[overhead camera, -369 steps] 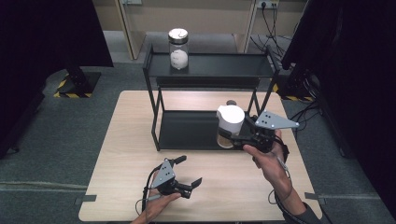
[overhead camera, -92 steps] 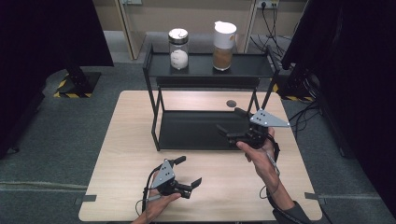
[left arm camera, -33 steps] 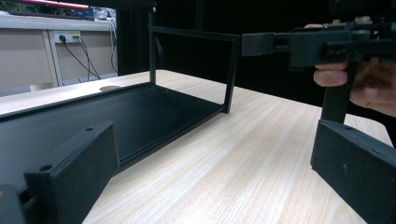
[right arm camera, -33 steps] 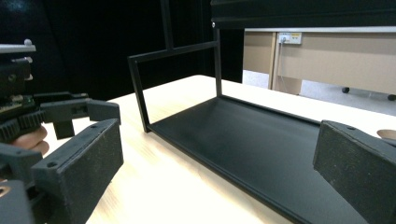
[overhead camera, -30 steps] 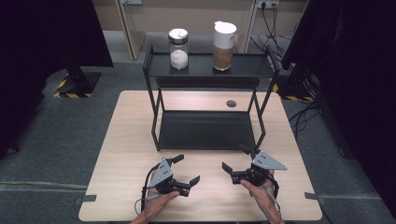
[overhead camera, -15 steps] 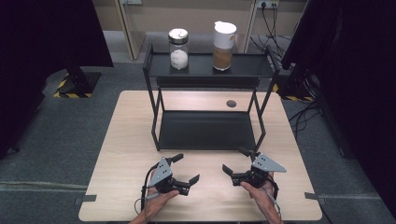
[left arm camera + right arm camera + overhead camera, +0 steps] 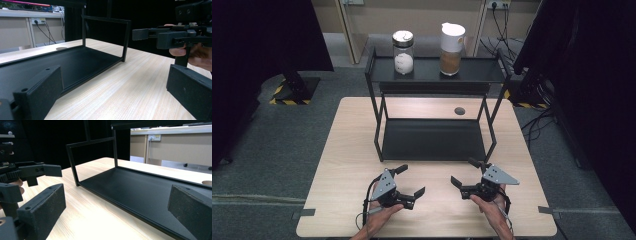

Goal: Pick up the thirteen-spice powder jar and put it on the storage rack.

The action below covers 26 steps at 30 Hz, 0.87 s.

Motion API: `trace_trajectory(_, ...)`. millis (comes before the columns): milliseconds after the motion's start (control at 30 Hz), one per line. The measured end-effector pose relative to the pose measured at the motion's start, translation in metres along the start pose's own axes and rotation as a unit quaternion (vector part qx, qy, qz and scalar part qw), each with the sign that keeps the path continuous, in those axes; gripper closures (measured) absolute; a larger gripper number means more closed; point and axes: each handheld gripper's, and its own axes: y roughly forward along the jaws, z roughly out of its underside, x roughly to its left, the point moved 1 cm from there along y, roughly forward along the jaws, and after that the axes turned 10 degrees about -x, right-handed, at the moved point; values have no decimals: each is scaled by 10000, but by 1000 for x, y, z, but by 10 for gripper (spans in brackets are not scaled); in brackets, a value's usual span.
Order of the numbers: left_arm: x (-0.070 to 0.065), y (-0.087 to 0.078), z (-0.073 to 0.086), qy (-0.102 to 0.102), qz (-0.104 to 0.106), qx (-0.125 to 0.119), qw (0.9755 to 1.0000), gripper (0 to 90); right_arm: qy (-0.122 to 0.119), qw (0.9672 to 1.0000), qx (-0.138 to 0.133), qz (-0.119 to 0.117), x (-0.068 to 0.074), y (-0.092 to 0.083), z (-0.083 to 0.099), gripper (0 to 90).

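Observation:
A black two-level rack stands on the wooden table. On its top shelf are a glass jar with white contents and a white-lidded jug with brown contents. The lower shelf is bare. My left gripper rests open near the table's front edge, nothing between its jaws. To its right my right gripper is also open and holds nothing. The two point towards each other and the rack.
A round dark grommet sits in the tabletop behind the rack. Each gripper view shows the other gripper close by: the right one and the left one. Dark curtains flank the table; cables lie on the floor at back right.
The jug that my right gripper held by the lower shelf now stands on the top shelf. That gripper let go and drew back to the front edge. The left gripper stayed put.

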Motion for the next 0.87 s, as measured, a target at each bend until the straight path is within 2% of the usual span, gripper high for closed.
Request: trace_trajectory(867, 1, 0, 1, -13, -45, 0, 10000, 5, 100, 9999, -40, 48, -3, -1, 3, 15)
